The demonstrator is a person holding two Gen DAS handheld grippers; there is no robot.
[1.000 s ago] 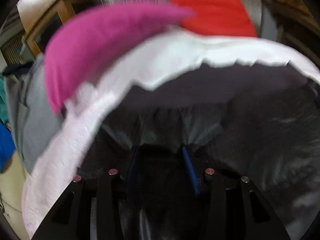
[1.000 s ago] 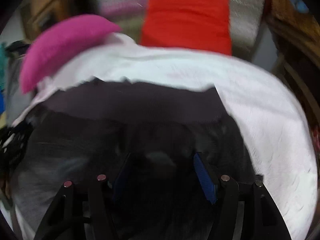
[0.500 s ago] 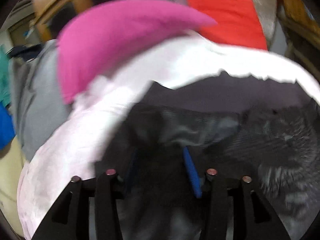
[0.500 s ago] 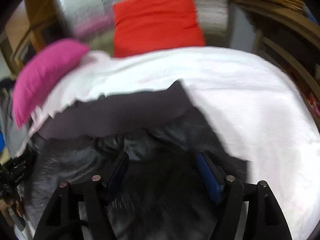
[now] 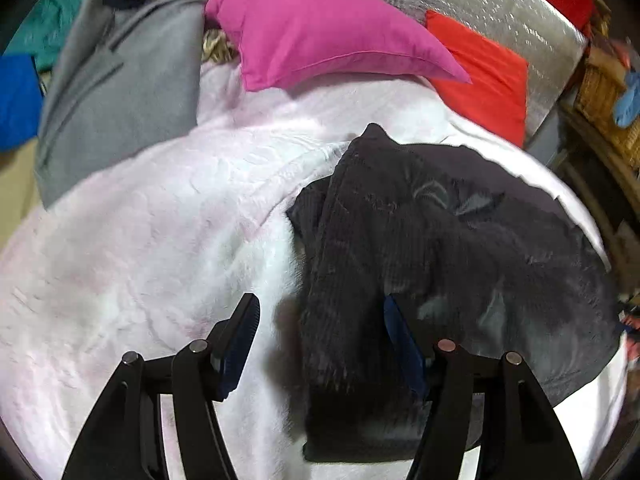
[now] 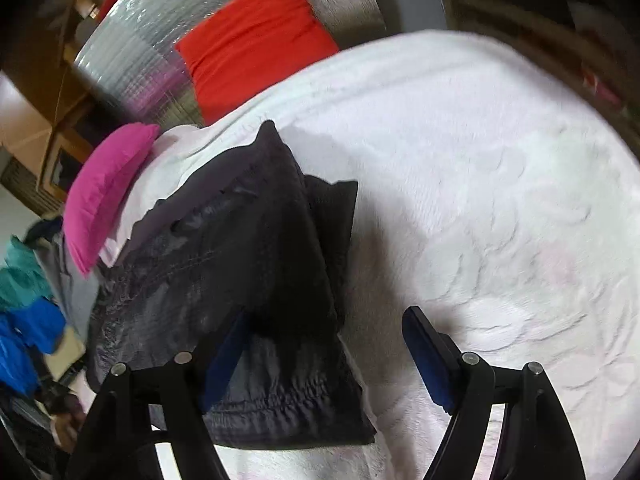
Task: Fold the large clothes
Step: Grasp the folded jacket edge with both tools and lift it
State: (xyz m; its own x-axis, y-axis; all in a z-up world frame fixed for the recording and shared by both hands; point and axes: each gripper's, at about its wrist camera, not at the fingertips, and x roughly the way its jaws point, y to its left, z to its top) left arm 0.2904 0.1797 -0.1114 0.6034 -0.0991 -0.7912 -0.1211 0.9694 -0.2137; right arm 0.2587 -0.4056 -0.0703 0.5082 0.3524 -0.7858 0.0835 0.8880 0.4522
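A dark grey-black garment [image 5: 440, 248] lies folded on the pale pink-white blanket [image 5: 140, 240]; in the right wrist view the garment [image 6: 240, 260] lies left of centre on the blanket [image 6: 480, 160]. My left gripper [image 5: 320, 320] is open, its fingers straddling the garment's left edge just above it. My right gripper [image 6: 324, 344] is open, over the garment's right edge. Neither holds the cloth.
A magenta pillow [image 5: 320, 28] and a red cushion [image 5: 484, 72] lie at the far side against a silver quilted panel [image 5: 500, 4]. A grey garment [image 5: 120, 80] and blue and teal clothes [image 6: 24, 312] lie to the left. A wicker basket [image 5: 604, 92] stands right.
Both grippers opened and let go of the dark garment, which now lies folded on the blanket. The left gripper swung left, the right gripper swung right.
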